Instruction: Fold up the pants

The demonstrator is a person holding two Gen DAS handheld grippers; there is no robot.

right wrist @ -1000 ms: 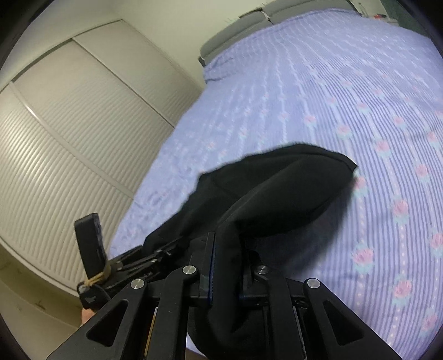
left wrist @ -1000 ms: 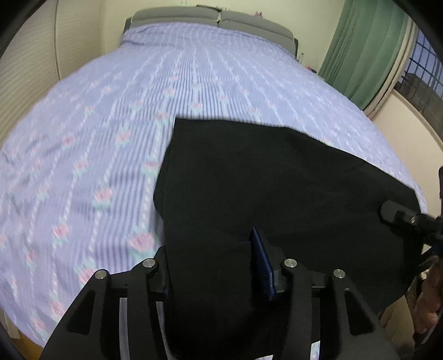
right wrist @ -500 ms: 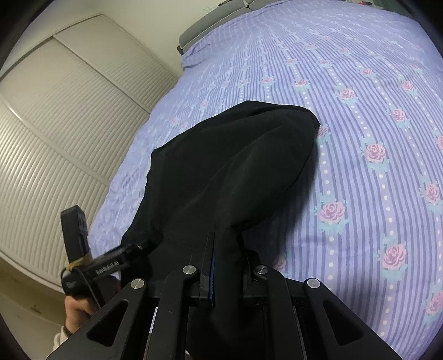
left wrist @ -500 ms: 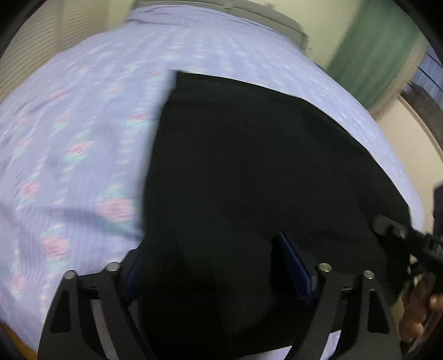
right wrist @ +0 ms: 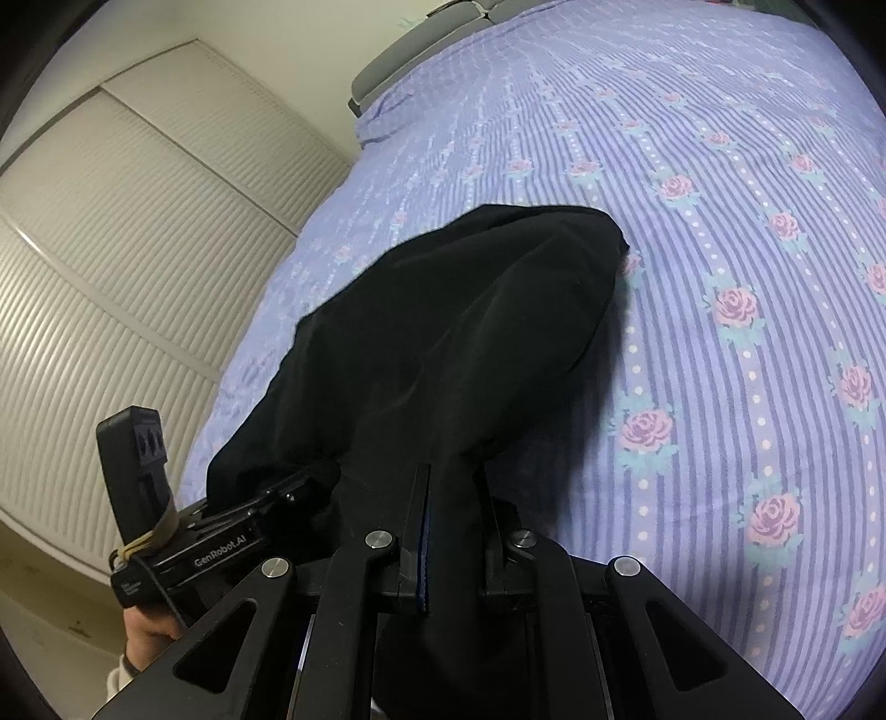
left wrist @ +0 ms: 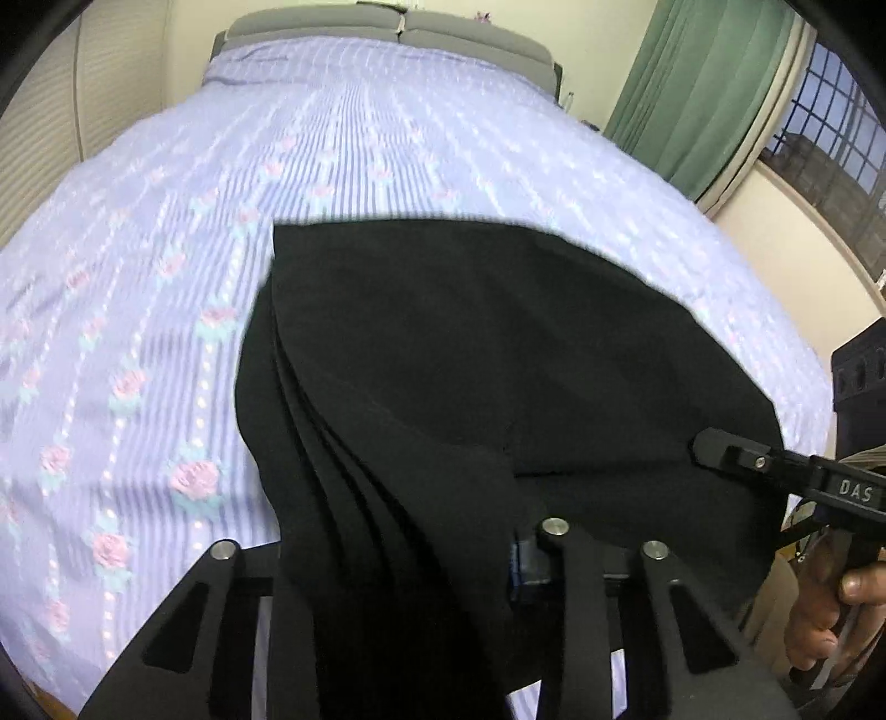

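Observation:
Black pants [left wrist: 498, 343] lie spread on the striped bed, their near edge hanging toward me. My left gripper [left wrist: 398, 554] has that edge gathered in pleats between its jaws, which are closing; the blue pad [left wrist: 518, 559] presses the cloth and the other finger is hidden under it. In the right wrist view the pants [right wrist: 470, 332] rise in a hump from my right gripper [right wrist: 451, 515], which is shut on a narrow fold of them. The right gripper's tip [left wrist: 706, 448] shows at the pants' right corner, and the left gripper [right wrist: 288, 490] at their left corner.
The lilac rose-patterned bedcover [left wrist: 166, 277] runs back to a grey headboard [left wrist: 387, 27]. A green curtain [left wrist: 709, 83] and a barred window [left wrist: 830, 138] stand at the right. Slatted wardrobe doors [right wrist: 111, 249] are to the left. A hand [left wrist: 830, 626] holds each gripper handle.
The left jaws spread wide over the cloth half a second ago, then narrowed onto a pleated bunch. The right gripper sank toward the bed and the pants settled lower and flatter.

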